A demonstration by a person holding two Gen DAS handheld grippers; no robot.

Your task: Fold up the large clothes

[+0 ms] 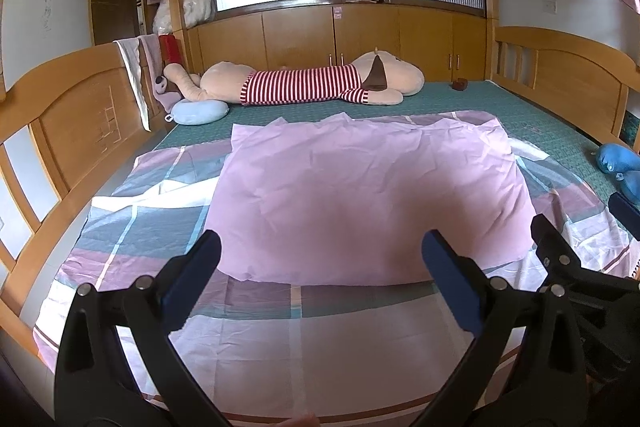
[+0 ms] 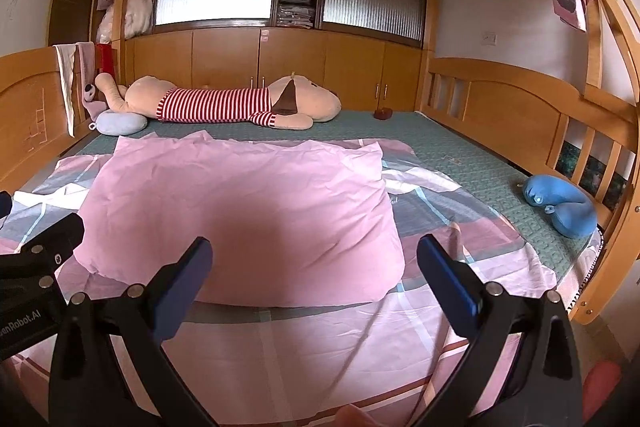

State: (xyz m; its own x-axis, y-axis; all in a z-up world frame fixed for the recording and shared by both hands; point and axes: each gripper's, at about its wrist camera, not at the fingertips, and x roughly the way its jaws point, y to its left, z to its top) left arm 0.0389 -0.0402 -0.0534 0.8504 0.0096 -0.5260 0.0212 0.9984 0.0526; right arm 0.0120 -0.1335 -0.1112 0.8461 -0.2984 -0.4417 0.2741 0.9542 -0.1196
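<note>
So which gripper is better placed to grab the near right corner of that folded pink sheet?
Probably the right gripper. It hangs open with the pink sheet's near right corner just ahead between its fingers. The left gripper, also open, faces the sheet's near edge further left, so it would have to cross over.

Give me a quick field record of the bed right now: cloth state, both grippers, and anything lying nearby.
cloth: checked sheet spread flat on the green mattress
fold state: plain pink layer lies over the middle of the sheet, near edge rounded
left gripper: fingers open, empty, above the near edge
right gripper: fingers open, empty, beside the left one
far side: striped plush dog, pale blue pillow
right side: blue neck pillow by the rail
</note>
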